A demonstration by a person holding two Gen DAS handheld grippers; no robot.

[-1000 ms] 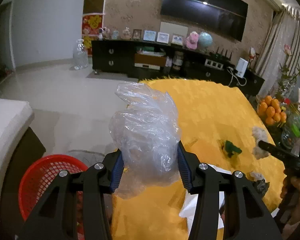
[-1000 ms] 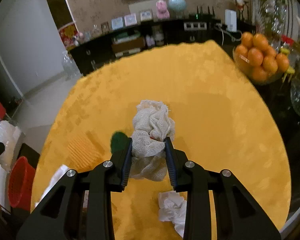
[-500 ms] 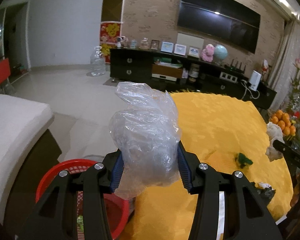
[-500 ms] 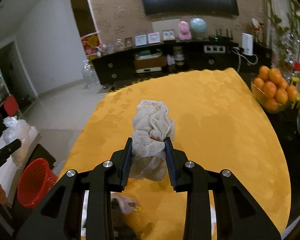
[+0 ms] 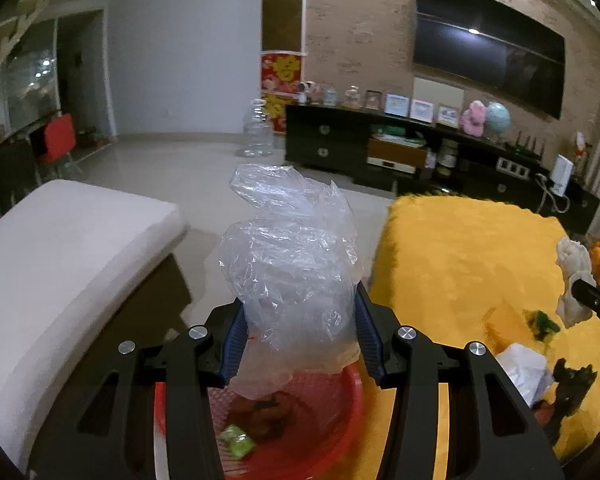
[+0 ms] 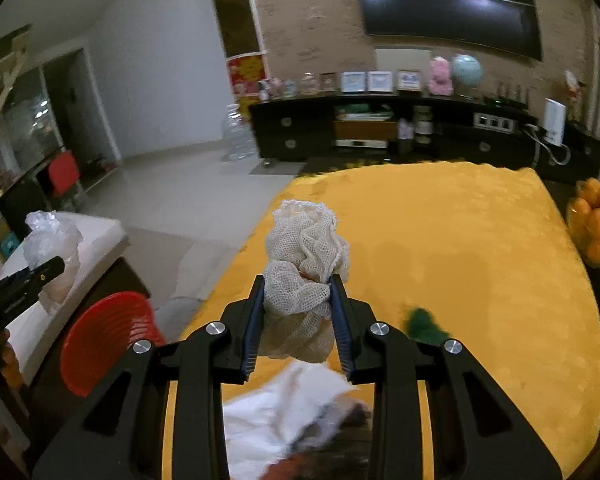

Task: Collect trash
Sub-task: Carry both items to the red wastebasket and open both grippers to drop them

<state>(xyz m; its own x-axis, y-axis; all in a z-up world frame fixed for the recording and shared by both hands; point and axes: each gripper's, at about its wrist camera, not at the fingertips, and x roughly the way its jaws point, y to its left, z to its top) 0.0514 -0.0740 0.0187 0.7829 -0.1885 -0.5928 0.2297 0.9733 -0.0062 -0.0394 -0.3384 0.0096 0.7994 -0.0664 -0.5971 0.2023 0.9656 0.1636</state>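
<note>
My left gripper (image 5: 298, 340) is shut on a crumpled clear plastic bag (image 5: 290, 268), held above the red basket (image 5: 336, 412) beside the table; scraps lie inside the basket, one of them green (image 5: 238, 442). My right gripper (image 6: 298, 328) is shut on a bunched white mesh net (image 6: 304, 268) over the yellow tablecloth (image 6: 460, 260). In the right wrist view the red basket (image 6: 104, 340) stands off the table's left edge, with the left gripper and its plastic bag (image 6: 48, 240) above it. The mesh net (image 5: 572, 276) also shows at the far right of the left wrist view.
On the cloth lie a green scrap (image 6: 422, 320), white crumpled paper (image 5: 526, 372) and a dark scrap (image 5: 572, 380). A bowl of oranges (image 6: 596, 220) stands at the table's right edge. A white cushioned seat (image 5: 60, 252) sits left of the basket. A dark TV cabinet (image 5: 380, 148) lines the far wall.
Both grippers swung left and rose a little, keeping their loads. The left one now hangs over the red basket; the right one has drawn toward the table's left edge.
</note>
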